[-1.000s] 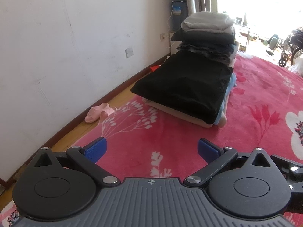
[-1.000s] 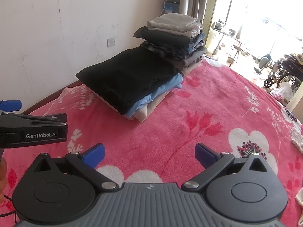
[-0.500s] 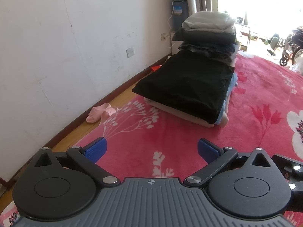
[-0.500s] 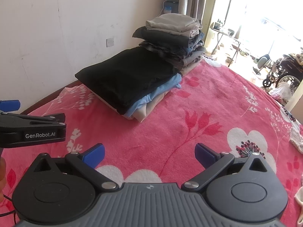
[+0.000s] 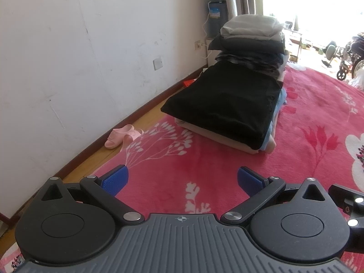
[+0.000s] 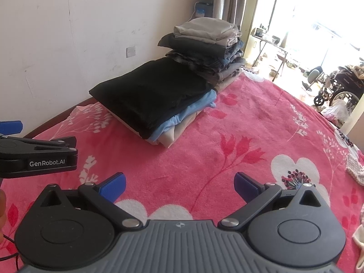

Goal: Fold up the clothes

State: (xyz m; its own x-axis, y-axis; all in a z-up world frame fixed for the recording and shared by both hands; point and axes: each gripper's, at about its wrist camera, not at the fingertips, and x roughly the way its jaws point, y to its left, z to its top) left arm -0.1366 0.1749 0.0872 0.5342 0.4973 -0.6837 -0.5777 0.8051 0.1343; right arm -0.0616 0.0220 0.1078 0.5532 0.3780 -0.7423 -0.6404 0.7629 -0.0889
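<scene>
Clothes already folded make up two stacks on the pink floral blanket (image 6: 261, 122), over by the white wall (image 5: 79, 56): a low stack (image 6: 159, 104) with a black garment (image 5: 225, 104) on top, a light blue piece and a beige piece under it, and just behind it, touching or nearly so, a taller stack (image 6: 209, 50) of grey, dark and plaid pieces topped by a pale grey one (image 5: 250, 26). Both stacks look squared off and finished, so much of the folding seems done. What is left is hard to judge: at the right edge of the right wrist view lie a knitted pale item (image 6: 355, 168) and a bit of cream cloth (image 6: 360, 245), perhaps still to be folded, but too little of them shows to be sure. Neither claw holds anything. The left claw (image 5: 182, 179) hangs over the blanket near its wall-side edge with its blue pads spread wide; the right claw (image 6: 179, 185) is likewise spread, above a white flower in the pattern, with the left tool just beside it. Between the claws and the low stack the blanket lies bare, giving plenty of room to spread a garment. Toward the wall the blanket ends at a strip of wooden floor (image 5: 109, 161) where a pink slipper (image 5: 122, 135) lies, so room is tight there. To the right the blanket runs wide and open; wheelchairs (image 6: 336, 86) stand well apart beyond it, in the bright doorway.
</scene>
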